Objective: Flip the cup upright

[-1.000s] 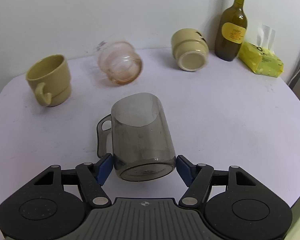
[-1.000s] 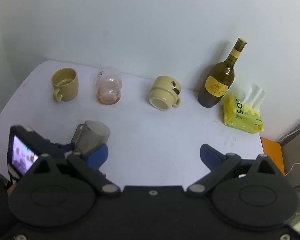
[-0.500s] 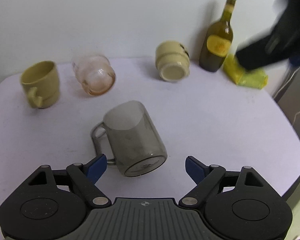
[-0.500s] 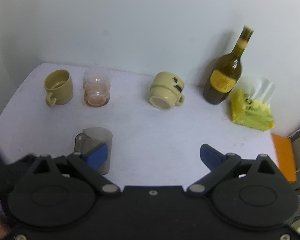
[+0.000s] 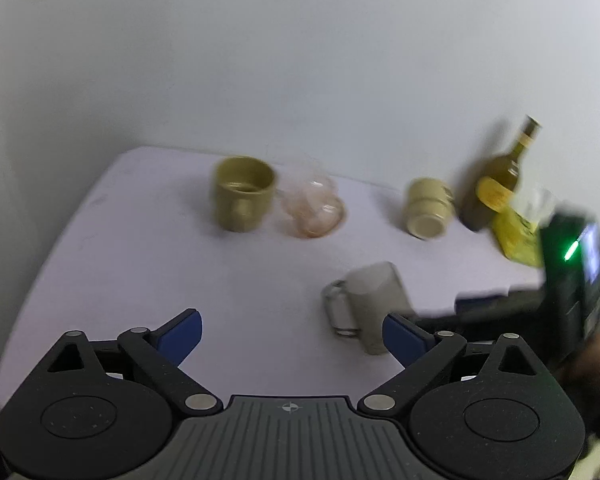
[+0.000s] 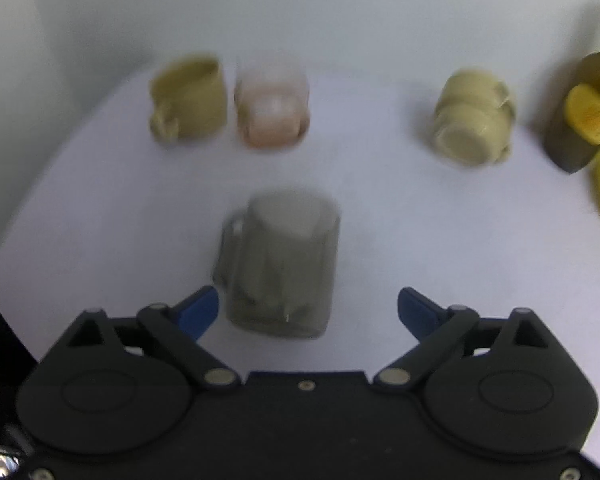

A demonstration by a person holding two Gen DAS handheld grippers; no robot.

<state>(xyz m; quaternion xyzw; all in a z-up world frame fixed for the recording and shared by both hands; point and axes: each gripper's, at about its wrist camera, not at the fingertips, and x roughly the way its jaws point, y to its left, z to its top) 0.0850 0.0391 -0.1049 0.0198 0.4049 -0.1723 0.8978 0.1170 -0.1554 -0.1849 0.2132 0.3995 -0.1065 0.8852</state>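
The grey glass mug [image 6: 280, 264] lies on its side on the white counter [image 6: 380, 220]. It sits in the middle of the counter, in front of the row of other cups by the wall. The pictures are blurry, but its long way seems to run from the right hand-held gripper [image 6: 308, 308] toward the wall. The flat bottom looks to be at the near end and the open mouth at the far end. Its handle sticks out to the left of the mug. The right hand-held gripper is the nearer one. The mug is just in front of it, and the mug's bottom end sits between its two blue fingertips [image 6: 198, 312], closer to the left one. Its jaws are wide apart and do not hold anything. The left hand-held gripper [image 5: 292, 330] is open too and holds nothing. From it, the mug [image 5: 370, 304] lies off to the right, past its right fingertip. So the right one looks best placed to close on the mug and tip it up. Behind the mug, a yellow cup [image 6: 190, 96] and a pink glass [image 6: 272, 110] stand to the left. Another yellow cup [image 6: 474, 122] lies on its side to the right, near the bottle [image 5: 496, 184].
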